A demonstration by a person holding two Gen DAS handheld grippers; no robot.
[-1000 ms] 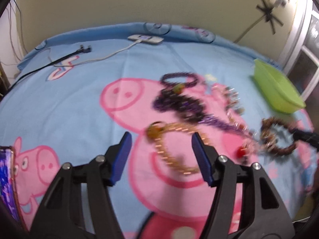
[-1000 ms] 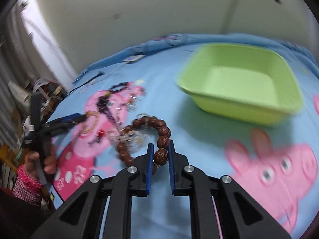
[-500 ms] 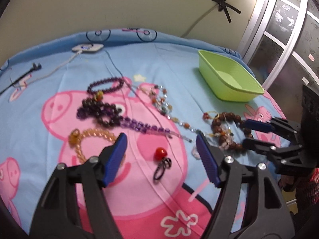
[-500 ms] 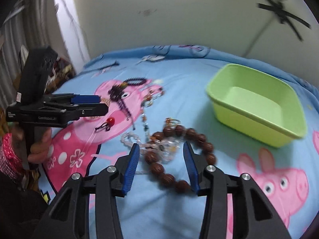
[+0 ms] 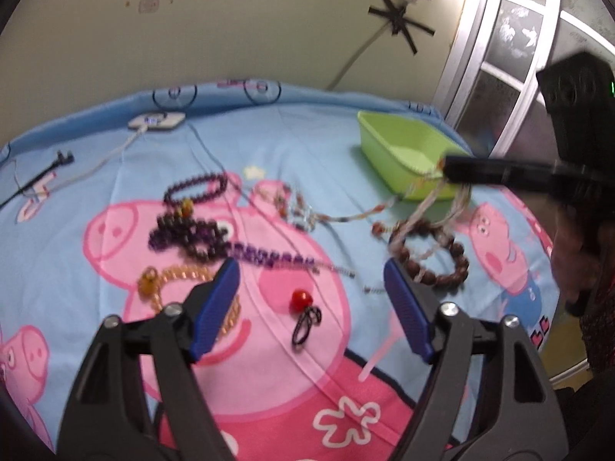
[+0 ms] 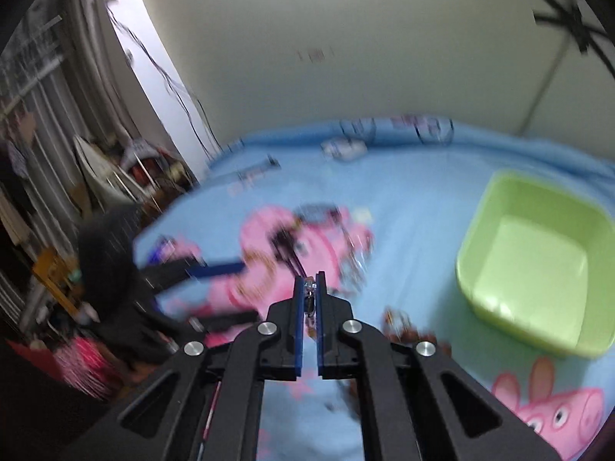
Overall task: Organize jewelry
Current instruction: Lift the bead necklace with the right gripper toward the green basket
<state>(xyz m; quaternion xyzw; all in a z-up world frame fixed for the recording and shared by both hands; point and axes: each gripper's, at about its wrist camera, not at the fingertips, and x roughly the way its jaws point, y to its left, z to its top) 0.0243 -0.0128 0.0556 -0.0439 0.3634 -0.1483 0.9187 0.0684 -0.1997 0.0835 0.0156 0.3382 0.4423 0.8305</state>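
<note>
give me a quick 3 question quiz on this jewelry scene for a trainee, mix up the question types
1. True or false: the green tub already holds the brown bead bracelet.
2. Multiple choice: what is pinched in the right gripper? A) a clear beaded strand B) the red bead charm C) a white cable
3. Fill in: between the left gripper's open fingers, on the pink cartoon blanket, lies a small ____ bead with a black loop.

Key
1. False: the tub looks empty, and the bracelet lies on the blanket.
2. A: the clear beaded strand hangs from its closed tips down to the bracelet.
3. Red: the red bead charm.
</note>
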